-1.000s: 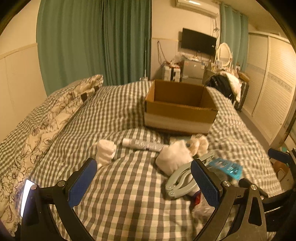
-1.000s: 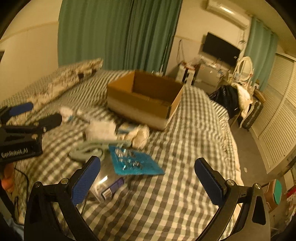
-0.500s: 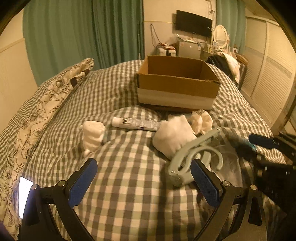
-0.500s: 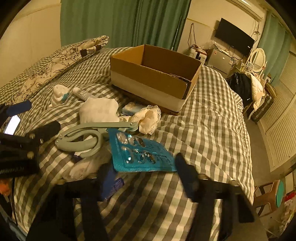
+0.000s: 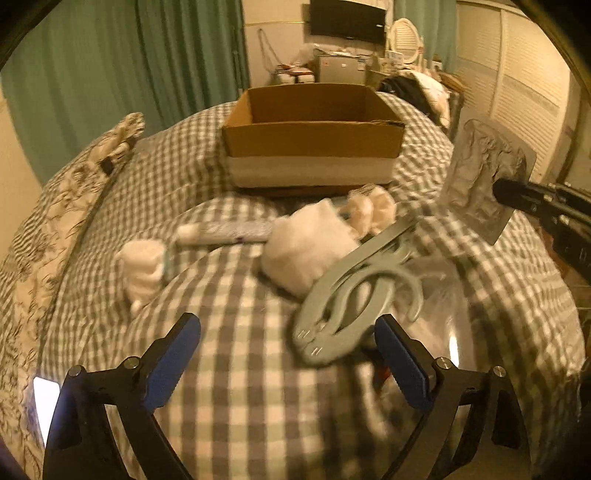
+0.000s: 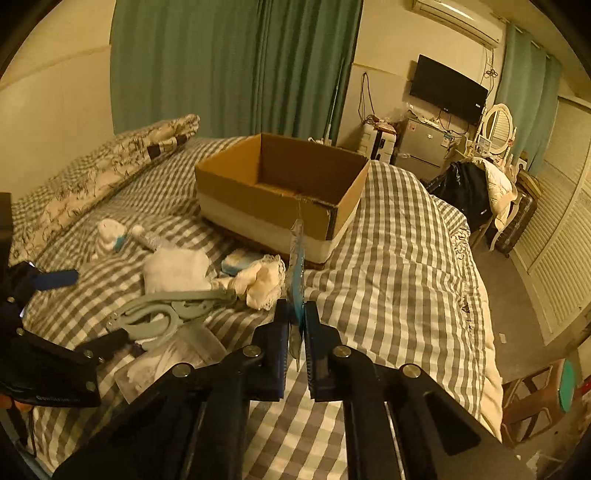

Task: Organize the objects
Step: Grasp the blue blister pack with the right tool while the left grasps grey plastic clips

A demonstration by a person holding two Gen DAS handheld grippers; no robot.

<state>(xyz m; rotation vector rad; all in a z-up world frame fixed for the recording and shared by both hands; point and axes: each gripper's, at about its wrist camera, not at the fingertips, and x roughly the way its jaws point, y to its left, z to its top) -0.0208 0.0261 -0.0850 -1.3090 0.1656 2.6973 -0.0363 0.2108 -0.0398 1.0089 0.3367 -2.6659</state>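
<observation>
Bedroom under warm, dim yellowish light. A bed with a grey-and-white checked cover [image 6: 399, 258] filled most of both views; taken as landmark. A long cream pillow with dark floral print [image 6: 110, 166] lay along its left edge. Beyond the head of the bed hung floor-length teal pleated curtains [image 6: 229, 62] against a cream wall [image 6: 55, 88]. Past the bed's far right corner: a black flat-screen television [image 6: 447, 89] on the wall, a small silver fridge [image 6: 424, 147] below it, a white oval-mirrored dressing table [image 6: 496, 129], a white air-conditioner unit [image 6: 458, 14] high up. White louvred wardrobe doors [image 6: 561, 236] ran along the bed's right side, across bare grey floor [image 6: 517, 295].
</observation>
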